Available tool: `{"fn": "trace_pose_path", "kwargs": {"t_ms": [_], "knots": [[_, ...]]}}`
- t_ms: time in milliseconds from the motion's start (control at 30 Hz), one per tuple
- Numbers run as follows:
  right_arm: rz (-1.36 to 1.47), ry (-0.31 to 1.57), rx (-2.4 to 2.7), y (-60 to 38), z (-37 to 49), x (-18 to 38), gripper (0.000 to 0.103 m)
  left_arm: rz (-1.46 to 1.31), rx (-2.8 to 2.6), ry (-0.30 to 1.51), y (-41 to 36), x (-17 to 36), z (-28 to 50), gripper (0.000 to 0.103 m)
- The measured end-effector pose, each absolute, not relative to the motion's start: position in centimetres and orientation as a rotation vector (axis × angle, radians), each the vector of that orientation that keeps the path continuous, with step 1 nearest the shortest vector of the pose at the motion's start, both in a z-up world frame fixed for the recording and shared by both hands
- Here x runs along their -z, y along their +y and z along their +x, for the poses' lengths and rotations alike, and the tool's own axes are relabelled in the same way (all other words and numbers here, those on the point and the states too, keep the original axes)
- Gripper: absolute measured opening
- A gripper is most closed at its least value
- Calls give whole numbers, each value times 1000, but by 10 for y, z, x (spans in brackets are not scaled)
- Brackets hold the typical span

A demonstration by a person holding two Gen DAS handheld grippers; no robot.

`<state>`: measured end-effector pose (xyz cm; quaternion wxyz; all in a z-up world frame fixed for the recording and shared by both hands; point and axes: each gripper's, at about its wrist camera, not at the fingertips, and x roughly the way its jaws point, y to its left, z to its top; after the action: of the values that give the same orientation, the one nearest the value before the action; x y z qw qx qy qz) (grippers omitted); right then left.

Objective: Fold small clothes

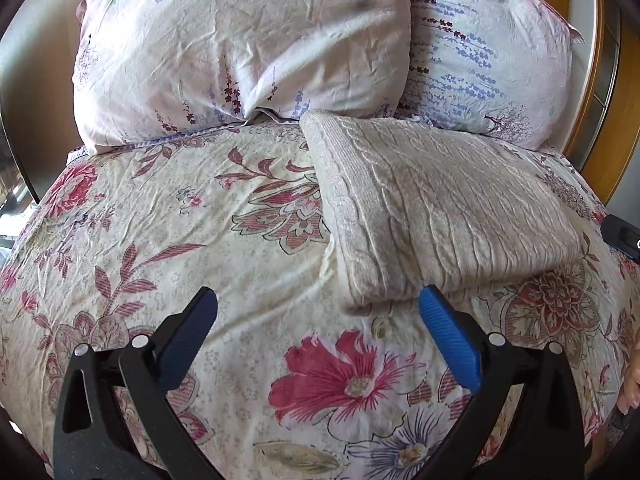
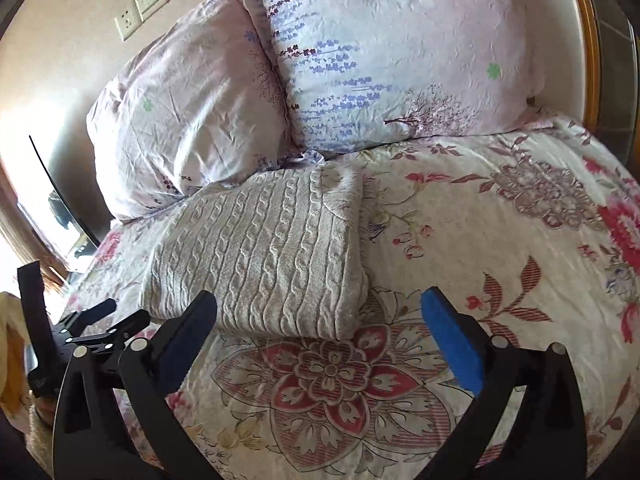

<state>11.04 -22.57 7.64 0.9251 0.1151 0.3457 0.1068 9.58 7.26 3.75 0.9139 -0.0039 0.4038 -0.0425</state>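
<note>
Left wrist view: sweater [image 1: 440,208] is seen already folded into a neat rectangle on the bedspread [image 1: 200,240], its far edge touching the pillows [image 1: 240,48]; folding looks finished, with at most tidying left, and no other clothes are shown. Left gripper [image 1: 318,304] is held just short of the near edge, jaws spread wide, nothing grasped. Right wrist view: the same folded sweater [image 2: 264,256] is shown flat. Right gripper [image 2: 318,304] is poised over its near right corner, jaws released, empty.
</note>
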Motion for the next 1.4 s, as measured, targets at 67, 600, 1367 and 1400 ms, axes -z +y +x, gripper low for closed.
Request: {"fn": "trace_pose_path", "kwargs": {"t_ms": [67,600,1367,1400], "knots": [[162,733,-169,-214,108,-70,102,21,71,850,66,-32,93,101],[11,966,-74,-182,121,-20,102,25,59,951,60,-12,105,101],[9,964,-76,-182,121,-21,102,23,63,953,59,-12,106,101],[9,964,-75,-182,121,-21,102,22,64,953,59,-12,106,101]]}}
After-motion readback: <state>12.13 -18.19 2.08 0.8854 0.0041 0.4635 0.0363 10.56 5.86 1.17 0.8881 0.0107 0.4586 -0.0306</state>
